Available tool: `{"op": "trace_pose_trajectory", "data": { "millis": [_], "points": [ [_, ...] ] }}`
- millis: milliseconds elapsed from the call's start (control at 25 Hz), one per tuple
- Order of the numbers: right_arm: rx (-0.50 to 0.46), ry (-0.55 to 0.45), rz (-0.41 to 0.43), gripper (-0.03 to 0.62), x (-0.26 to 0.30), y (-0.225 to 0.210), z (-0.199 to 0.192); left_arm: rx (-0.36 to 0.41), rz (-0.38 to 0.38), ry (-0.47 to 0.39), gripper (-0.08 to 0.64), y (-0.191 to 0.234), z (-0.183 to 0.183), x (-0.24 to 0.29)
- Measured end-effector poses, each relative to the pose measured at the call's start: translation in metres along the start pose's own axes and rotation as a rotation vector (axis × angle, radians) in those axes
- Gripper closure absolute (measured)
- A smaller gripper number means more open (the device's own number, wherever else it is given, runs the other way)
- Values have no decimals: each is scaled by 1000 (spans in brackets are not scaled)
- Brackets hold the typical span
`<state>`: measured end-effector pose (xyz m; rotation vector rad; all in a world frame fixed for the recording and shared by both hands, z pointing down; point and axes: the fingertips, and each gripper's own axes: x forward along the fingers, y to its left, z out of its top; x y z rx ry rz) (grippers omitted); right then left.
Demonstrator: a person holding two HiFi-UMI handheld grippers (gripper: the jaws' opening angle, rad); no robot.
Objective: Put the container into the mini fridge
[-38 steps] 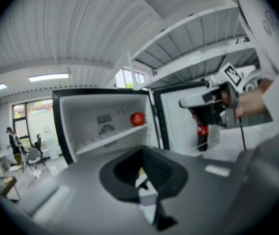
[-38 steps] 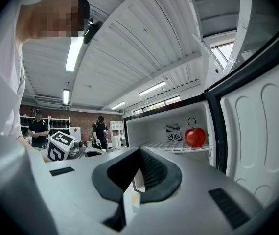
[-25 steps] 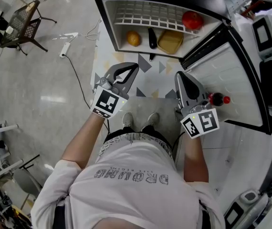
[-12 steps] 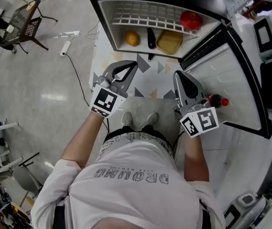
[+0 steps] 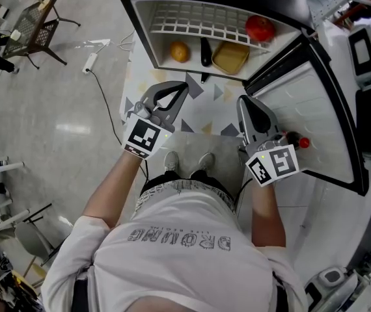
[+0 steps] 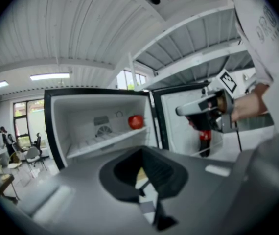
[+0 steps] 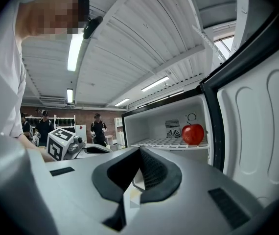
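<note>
The mini fridge (image 5: 148, 25) stands open ahead of me. A tan, lidded container (image 5: 231, 57) rests on its floor, beside a dark long item (image 5: 206, 51) and an orange fruit (image 5: 179, 51). A red apple (image 5: 261, 28) lies on the white wire shelf (image 5: 198, 19); it also shows as the apple (image 7: 193, 133) in the right gripper view. My left gripper (image 5: 184, 88) hovers in front of the fridge opening, shut and empty. My right gripper (image 5: 243, 103) hangs level with it near the door hinge, shut with nothing between its jaws.
The fridge door (image 5: 316, 109) swings wide open to the right, with a red-capped bottle (image 5: 296, 140) in its rack. A patterned mat (image 5: 202, 112) lies under the fridge front. A cable (image 5: 107, 103) and power strip (image 5: 89, 64) lie on the floor left. People stand far off in the right gripper view.
Both grippers stay about where they were in front of the open fridge. Only the head view has shifted slightly.
</note>
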<state>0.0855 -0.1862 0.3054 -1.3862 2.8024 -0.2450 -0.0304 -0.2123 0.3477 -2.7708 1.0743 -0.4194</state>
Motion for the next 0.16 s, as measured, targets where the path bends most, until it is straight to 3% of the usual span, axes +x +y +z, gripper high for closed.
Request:
{"op": "trace_pose_trajectory", "data": {
  "millis": [160],
  "points": [
    [3,7,1,593,-1,-3,-2,-2,0,1,554,-1,1,2]
  ]
}}
